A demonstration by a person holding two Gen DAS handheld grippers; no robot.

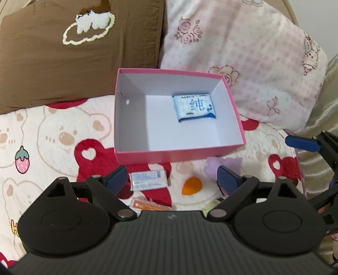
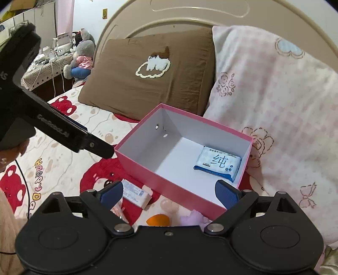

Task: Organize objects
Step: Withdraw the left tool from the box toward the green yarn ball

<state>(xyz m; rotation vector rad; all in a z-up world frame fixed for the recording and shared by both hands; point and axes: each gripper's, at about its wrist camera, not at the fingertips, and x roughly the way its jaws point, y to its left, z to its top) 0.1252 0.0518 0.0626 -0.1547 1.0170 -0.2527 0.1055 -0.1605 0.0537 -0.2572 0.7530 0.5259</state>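
Observation:
A pink box [image 1: 147, 157] with a white inside stands open on the bed, and a blue-and-white wipes pack [image 1: 193, 107] lies in its far right corner. In front of the box lie a small white carton [image 1: 147, 180], an orange teardrop sponge [image 1: 192, 186], a purple soft thing [image 1: 224, 164] and an orange packet [image 1: 145, 204]. My left gripper [image 1: 172, 179] hangs open above these, holding nothing. My right gripper [image 2: 169, 193] is open and empty over the box's near wall [image 2: 147, 177]. The right wrist view also shows the wipes pack [image 2: 217, 164], carton [image 2: 136, 193] and sponge [image 2: 158, 220].
A brown pillow [image 1: 80, 52] and a pink checked pillow [image 1: 243, 57] lean behind the box against a beige headboard [image 2: 190, 14]. The bedspread [image 1: 52, 135] has bears and hearts. A side table with plush toys [image 2: 81, 57] stands beyond the bed's left edge.

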